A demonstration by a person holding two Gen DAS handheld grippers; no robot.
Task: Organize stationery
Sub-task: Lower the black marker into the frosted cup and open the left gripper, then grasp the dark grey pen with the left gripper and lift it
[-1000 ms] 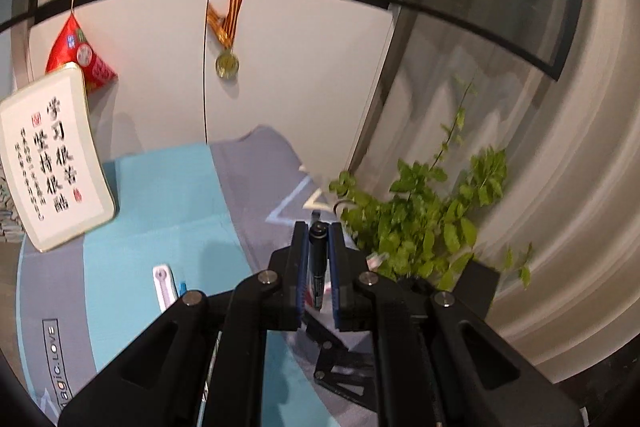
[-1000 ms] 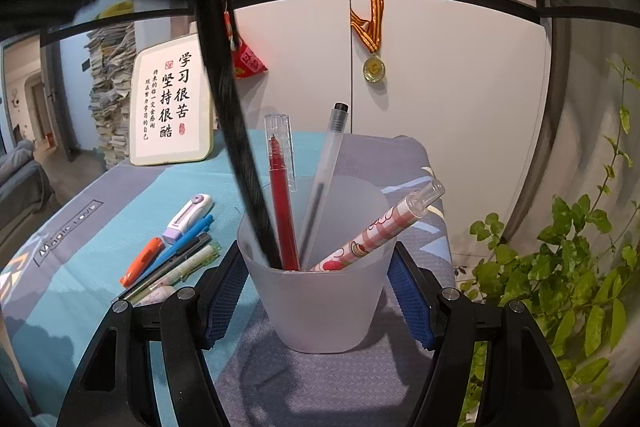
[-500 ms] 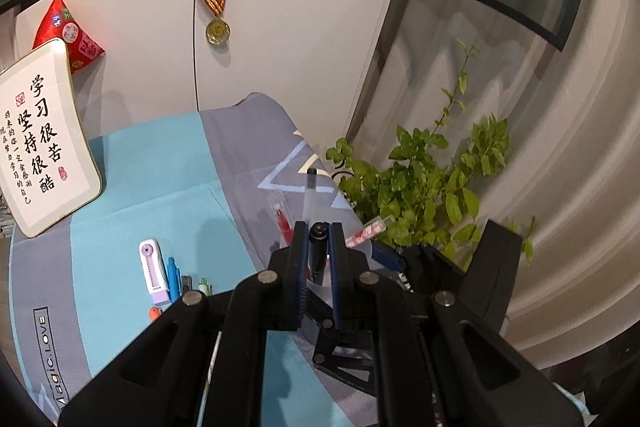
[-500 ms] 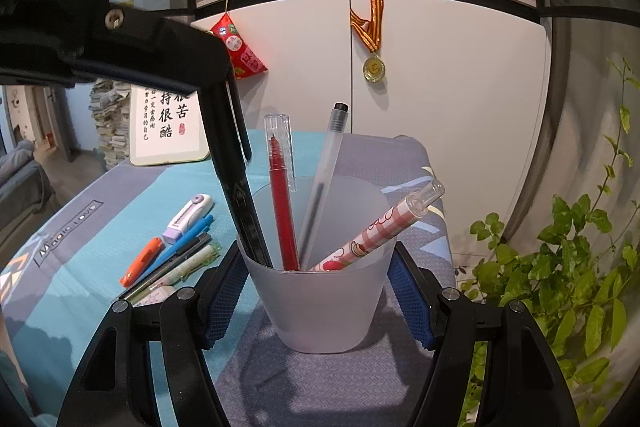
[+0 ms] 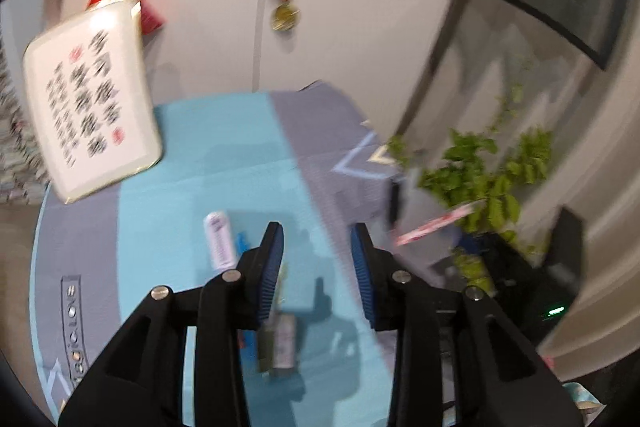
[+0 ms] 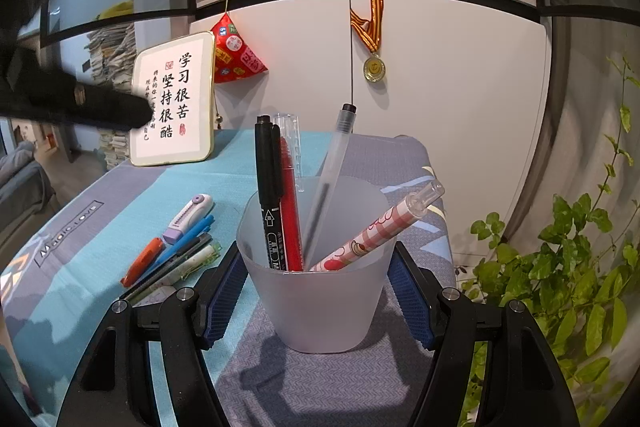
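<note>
My right gripper (image 6: 318, 287) is shut on a frosted plastic cup (image 6: 320, 303) standing on the grey cloth. The cup holds a black marker (image 6: 267, 187), a red pen (image 6: 290, 203), a clear pen (image 6: 328, 179) and a pink patterned pen (image 6: 380, 231). My left gripper (image 5: 318, 255) is open and empty above the blue cloth; it also shows at the left edge of the right wrist view (image 6: 80, 103). Loose stationery lies left of the cup: a purple cutter (image 6: 188, 217), an orange pen (image 6: 142, 261), a blue pen (image 6: 184, 245) and a green-tipped pen (image 6: 180, 271).
A framed calligraphy board (image 6: 172, 99) leans against the white cabinet (image 6: 440, 87) at the back. A leafy plant (image 6: 560, 259) hangs off the table's right side. The left wrist view is motion-blurred.
My left gripper let go of the black marker, which now stands in the cup. The gripper opened and pulled away to the left.
</note>
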